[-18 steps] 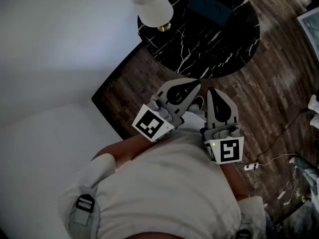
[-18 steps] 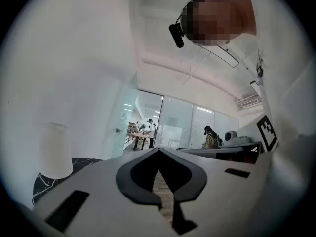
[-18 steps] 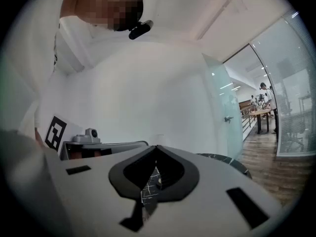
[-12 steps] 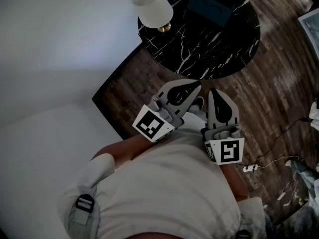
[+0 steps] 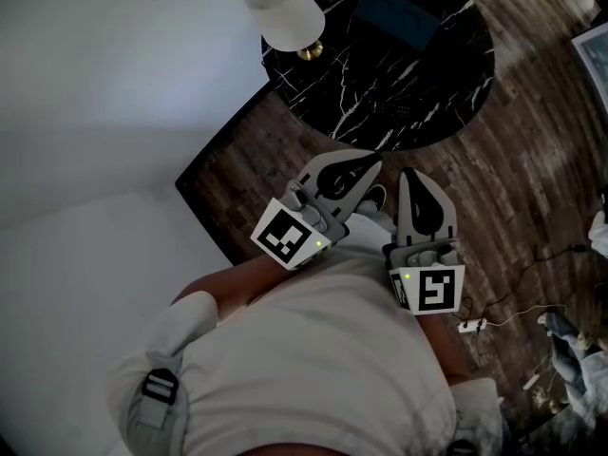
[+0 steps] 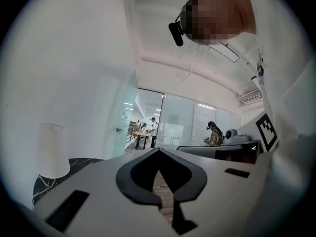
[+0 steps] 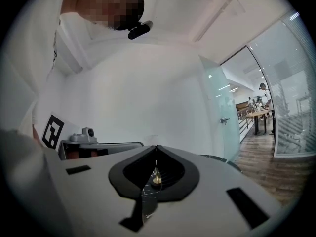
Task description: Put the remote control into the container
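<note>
A dark rectangular container (image 5: 399, 17) lies on the far part of the round black marble table (image 5: 446, 84). Nearer me on the table is a faint dark slim thing (image 5: 388, 108), perhaps the remote control; it is too dim to be sure. My left gripper (image 5: 373, 162) and right gripper (image 5: 410, 173) are held side by side close to my body, over the wooden floor short of the table. Both are shut with nothing between the jaws, as the left gripper view (image 6: 158, 150) and right gripper view (image 7: 157, 147) show.
A white-shaded lamp (image 5: 283, 9) with a brass foot stands at the table's left edge, also seen in the left gripper view (image 6: 52, 149). A white upholstered surface (image 5: 95, 255) fills the left. A cable and power strip (image 5: 470, 326) lie on the floor at right.
The head view has drifted slightly. Both grippers keep their place and stay shut.
</note>
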Action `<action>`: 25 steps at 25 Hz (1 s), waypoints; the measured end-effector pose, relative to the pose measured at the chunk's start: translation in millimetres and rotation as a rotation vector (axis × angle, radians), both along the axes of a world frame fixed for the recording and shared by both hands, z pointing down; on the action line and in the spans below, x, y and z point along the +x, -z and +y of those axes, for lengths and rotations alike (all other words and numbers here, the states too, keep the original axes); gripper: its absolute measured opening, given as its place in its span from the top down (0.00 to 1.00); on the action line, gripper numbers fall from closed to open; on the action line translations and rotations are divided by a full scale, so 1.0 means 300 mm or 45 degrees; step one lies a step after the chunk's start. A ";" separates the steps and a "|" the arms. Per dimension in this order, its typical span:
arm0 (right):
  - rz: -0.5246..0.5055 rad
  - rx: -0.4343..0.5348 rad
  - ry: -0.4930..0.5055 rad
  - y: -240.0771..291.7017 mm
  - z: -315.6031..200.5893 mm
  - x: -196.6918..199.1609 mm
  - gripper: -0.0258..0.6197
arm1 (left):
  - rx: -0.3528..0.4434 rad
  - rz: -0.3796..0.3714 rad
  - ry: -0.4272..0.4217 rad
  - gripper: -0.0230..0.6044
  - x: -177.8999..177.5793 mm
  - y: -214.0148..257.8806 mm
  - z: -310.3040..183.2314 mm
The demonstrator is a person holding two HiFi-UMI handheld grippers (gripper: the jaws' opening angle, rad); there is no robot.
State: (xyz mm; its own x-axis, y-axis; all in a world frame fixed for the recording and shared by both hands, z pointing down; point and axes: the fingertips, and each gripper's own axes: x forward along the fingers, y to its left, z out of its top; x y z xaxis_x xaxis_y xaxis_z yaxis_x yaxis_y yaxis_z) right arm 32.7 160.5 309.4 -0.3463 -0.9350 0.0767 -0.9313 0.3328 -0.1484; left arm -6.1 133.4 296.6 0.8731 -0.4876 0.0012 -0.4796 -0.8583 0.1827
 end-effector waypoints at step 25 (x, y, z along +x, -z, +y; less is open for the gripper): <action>0.048 -0.040 0.020 -0.046 -0.233 0.026 0.95 | -0.034 -0.006 0.073 0.96 0.001 -0.050 -0.225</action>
State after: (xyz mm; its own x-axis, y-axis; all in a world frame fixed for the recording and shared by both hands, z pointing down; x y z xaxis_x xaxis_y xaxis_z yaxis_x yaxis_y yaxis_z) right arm 40.6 90.6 323.3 -0.3570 -0.9265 0.1193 -0.9312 0.3428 -0.1242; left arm -5.8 65.9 311.6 0.8435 -0.5367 0.0191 -0.5289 -0.8240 0.2032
